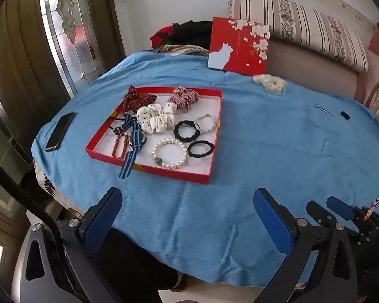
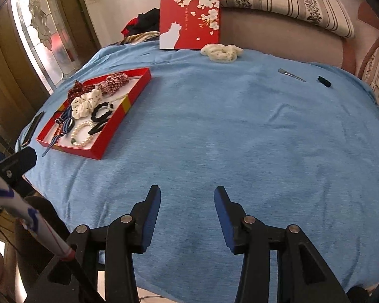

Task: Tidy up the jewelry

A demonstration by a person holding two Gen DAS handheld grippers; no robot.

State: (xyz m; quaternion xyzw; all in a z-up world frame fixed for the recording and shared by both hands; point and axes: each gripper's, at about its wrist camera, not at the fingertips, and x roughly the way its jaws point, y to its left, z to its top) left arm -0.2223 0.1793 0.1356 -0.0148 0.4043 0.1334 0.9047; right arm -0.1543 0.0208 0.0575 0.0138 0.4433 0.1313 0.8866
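A shallow red tray (image 1: 216, 136) (image 2: 128, 112) on the blue cloth holds several scrunchies, black hair ties (image 1: 200, 148), a pearl bracelet (image 1: 169, 153) (image 2: 82, 133), a red bead bracelet and a striped blue ribbon (image 1: 132, 146). A cream scrunchie (image 1: 271, 82) (image 2: 222, 51), a silver hair clip (image 1: 323, 109) (image 2: 290, 74) and a small black piece (image 1: 345, 115) (image 2: 324, 80) lie loose on the cloth to the right. My left gripper (image 1: 187, 214) is open and empty, near the tray's front edge. My right gripper (image 2: 187, 209) is open and empty over bare cloth.
A red box lid (image 1: 240, 44) (image 2: 189, 22) with a white cat leans against the sofa at the back. A phone (image 1: 60, 131) lies at the cloth's left edge. Striped cushions (image 1: 303, 25) and dark clothes (image 1: 189, 32) sit behind the table.
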